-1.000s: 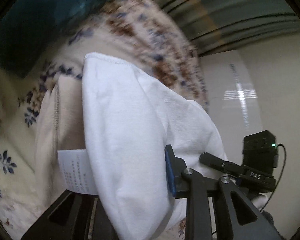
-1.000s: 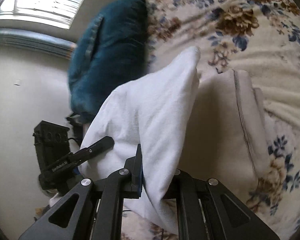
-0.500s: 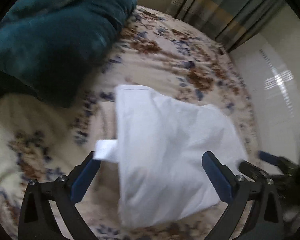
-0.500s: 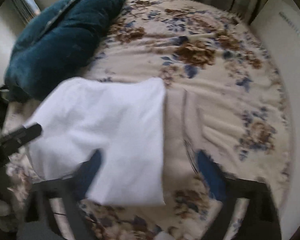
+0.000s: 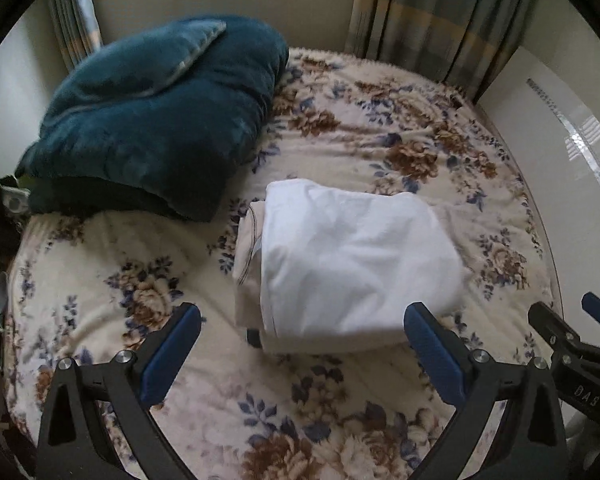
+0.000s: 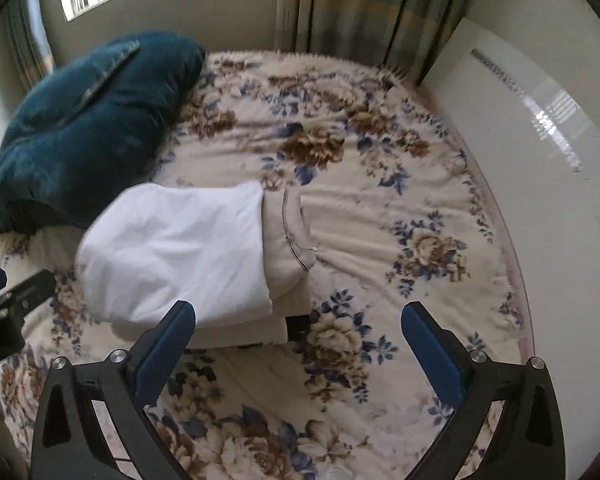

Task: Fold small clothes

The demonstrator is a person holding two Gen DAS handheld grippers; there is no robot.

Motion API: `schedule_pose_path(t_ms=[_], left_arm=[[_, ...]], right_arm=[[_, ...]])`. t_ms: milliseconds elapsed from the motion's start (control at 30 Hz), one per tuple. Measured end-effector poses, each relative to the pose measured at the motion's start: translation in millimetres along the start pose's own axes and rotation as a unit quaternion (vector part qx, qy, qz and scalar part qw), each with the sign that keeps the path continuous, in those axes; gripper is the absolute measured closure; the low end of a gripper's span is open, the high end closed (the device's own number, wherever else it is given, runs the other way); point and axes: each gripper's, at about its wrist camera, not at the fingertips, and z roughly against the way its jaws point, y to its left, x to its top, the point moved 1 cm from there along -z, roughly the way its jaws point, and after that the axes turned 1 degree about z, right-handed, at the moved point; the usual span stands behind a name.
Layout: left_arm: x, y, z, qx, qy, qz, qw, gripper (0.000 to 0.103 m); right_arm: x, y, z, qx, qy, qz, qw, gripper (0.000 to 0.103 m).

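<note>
White cloth (image 5: 352,264), folded into a soft, wrinkled rectangle, lies on a beige garment (image 6: 288,236) whose stitched edges show at its left and right sides. Both rest mid-bed on the floral blanket (image 5: 340,132). Left tool (image 5: 300,344) and right tool (image 6: 298,340) hang above the near edge of the stack, jaws wide apart, nothing between the blue pads. A teal pillow (image 5: 152,116) sits far left, just beside the stack. Curtains (image 6: 360,8) close the far side; a white panel (image 6: 540,200) bounds the right. Bare blanket extends near and right.
</note>
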Motion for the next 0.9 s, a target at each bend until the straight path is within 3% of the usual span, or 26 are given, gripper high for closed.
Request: schedule_pose_path(t_ms=[300,567,900], left_arm=[[-41,-31,133,0.015,-0.064,-0.015,0.9977,0.000],[-73,-52,237,0.029,-0.134,-0.018,0.9903,0.000],[-105,-67,317,0.028,-0.182,-0.022,0.9826,0.000]], right_arm=[[-34,-30,145,-0.007,-0.075,-0.001,0.997,0.000],[-76,-61,263,0.004,-0.132,-0.003,0.991,0.000],[-113,-87,374,0.013,-0.206,-0.020,0.978,0.000]])
